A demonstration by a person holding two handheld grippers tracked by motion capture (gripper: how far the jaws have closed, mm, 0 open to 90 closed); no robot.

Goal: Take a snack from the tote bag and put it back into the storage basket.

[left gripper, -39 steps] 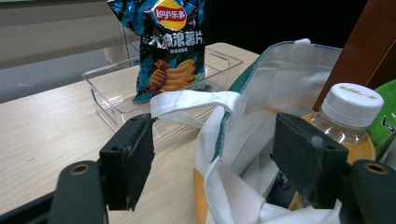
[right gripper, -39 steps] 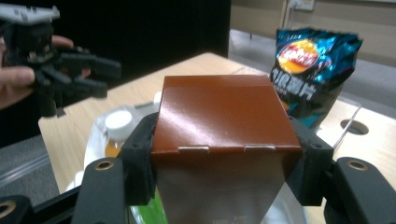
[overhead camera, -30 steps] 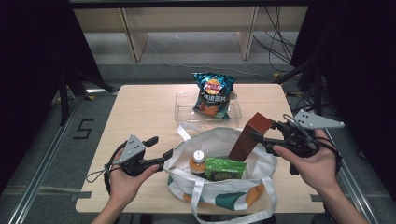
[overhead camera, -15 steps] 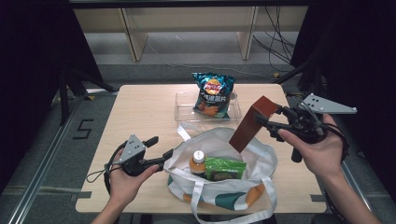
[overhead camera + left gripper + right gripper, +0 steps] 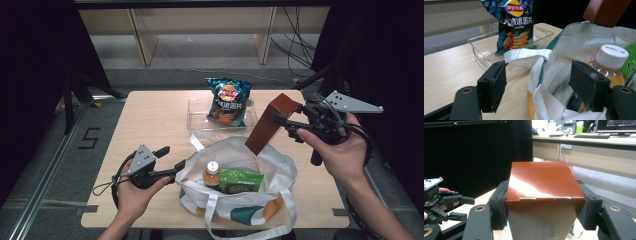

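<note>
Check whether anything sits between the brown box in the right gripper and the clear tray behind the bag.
Partly. The brown box hangs above the tote bag's far rim, right of the clear tray. A chips bag already stands in the tray's right half; its left half looks free.

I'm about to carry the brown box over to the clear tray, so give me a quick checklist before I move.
1. Grip: right gripper clamps the brown box on both sides: ok.
2. Box clear of the tote bag: lifted above the rim: ok.
3. Room in the clear tray: chips bag stands in it; bare floor at the left end: cannot tell if enough.
4. Bag steadied: left gripper open astride the rim, not clamped: not ok.
5. Bottle and green packet stay inside the bag: ok.
</note>
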